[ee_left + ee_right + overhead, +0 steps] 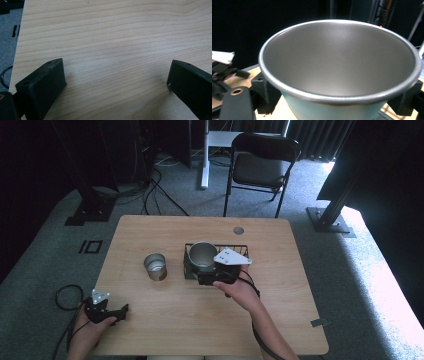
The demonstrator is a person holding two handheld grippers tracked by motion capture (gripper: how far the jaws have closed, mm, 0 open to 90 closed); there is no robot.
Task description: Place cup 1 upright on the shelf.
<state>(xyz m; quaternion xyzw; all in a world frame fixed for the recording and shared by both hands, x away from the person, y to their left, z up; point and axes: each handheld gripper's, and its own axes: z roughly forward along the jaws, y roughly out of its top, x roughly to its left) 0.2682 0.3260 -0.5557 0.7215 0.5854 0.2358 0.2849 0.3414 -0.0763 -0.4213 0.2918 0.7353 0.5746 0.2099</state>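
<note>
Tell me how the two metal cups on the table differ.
The cup in the right gripper is held over the wire basket; the other cup stands free on the table. The held cup looks larger, with a matte interior; the free one looks shinier inside. Both are open-topped, upright metal cups.
</note>
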